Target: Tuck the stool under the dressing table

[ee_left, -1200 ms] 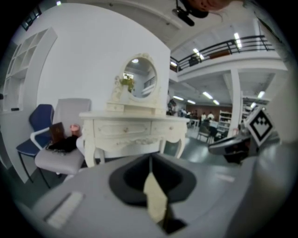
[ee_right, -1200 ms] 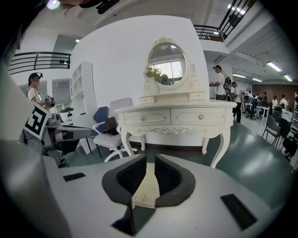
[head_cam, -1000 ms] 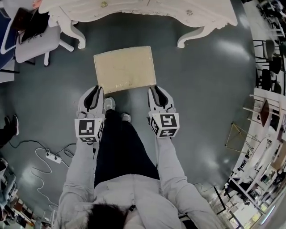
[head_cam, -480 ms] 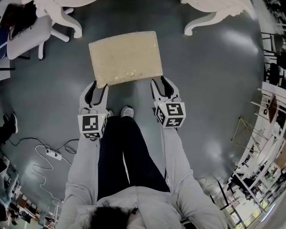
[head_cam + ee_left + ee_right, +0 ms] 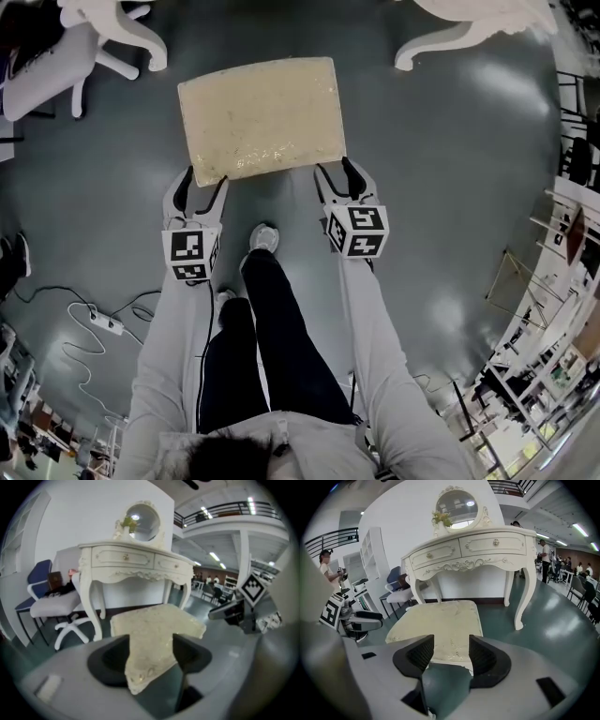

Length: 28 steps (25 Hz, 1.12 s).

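Note:
The stool [image 5: 261, 114] has a cream cushioned top and stands on the grey floor in front of the white dressing table [image 5: 473, 550], whose legs [image 5: 427, 42] show at the top of the head view. My left gripper [image 5: 204, 186] is at the stool's near left corner, my right gripper [image 5: 336, 176] at its near right corner. Both pairs of jaws have just been opening. In the left gripper view the corner of the stool [image 5: 157, 625] lies between the spread jaws of the left gripper [image 5: 151, 656]. The right gripper [image 5: 451, 653] straddles the stool's near edge [image 5: 440, 620]. I see no pad pressing.
A white office chair [image 5: 47, 70] stands left of the table. A power strip with cables [image 5: 103, 323] lies on the floor at the left. The person's shoe [image 5: 264, 237] is just behind the stool. Metal racks and chairs [image 5: 562, 281] line the right side.
Both grippers have come down and forward onto the stool's near corners, and their jaws have spread wider. The person has stepped forward, so the table has slid towards the top edge.

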### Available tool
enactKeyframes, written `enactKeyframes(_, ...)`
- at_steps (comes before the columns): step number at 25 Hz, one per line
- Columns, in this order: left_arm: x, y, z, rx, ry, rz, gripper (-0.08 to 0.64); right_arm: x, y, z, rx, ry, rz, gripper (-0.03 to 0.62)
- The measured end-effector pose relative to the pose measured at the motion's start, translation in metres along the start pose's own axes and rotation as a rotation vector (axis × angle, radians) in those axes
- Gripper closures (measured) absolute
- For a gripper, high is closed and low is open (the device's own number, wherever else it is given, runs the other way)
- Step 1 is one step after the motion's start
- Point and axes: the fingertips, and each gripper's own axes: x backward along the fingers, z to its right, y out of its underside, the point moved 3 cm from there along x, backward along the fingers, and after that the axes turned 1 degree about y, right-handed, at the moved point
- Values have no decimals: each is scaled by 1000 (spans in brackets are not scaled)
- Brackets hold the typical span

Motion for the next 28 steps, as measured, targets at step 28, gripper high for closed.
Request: enactKeyframes(28, -48, 49, -17, -20, 10, -150, 247, -52, 38, 20, -10, 80, -81, 341)
